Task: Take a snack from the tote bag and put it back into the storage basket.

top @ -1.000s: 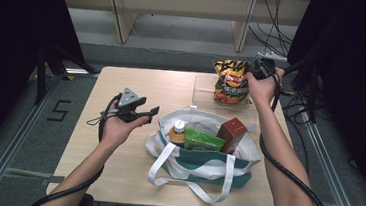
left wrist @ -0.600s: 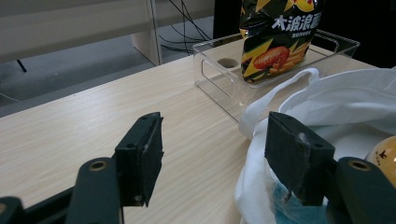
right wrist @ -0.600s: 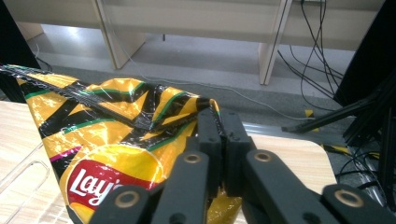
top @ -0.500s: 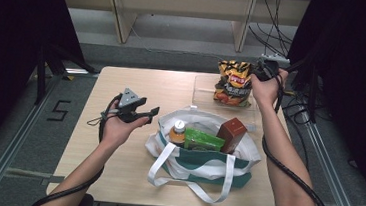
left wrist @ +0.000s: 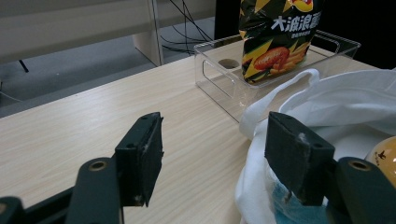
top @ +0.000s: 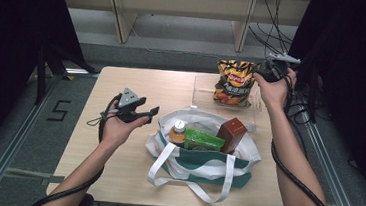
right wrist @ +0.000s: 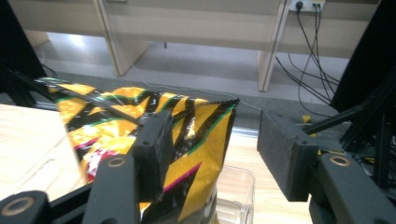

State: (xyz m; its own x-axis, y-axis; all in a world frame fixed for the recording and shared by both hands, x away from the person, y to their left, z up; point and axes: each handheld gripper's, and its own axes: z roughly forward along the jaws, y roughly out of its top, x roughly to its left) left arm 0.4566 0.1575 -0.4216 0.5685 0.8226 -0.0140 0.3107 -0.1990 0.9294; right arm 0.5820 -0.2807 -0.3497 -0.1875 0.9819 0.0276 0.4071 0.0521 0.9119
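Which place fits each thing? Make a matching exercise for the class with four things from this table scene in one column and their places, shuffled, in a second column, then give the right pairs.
Things:
1. chip bag
2. bottle with the white cap
3. left gripper
4. clear plastic bin

Places:
A. held open, just left of the tote bag
B. on the table's far right part, holding one item
C. standing upright in the bin
D. inside the tote bag, at its left end

Pairs: 1-C, 2-D, 3-A, 4-B

chip bag (left wrist: 275,39): top cut off | bottle (left wrist: 384,156): cut by right edge
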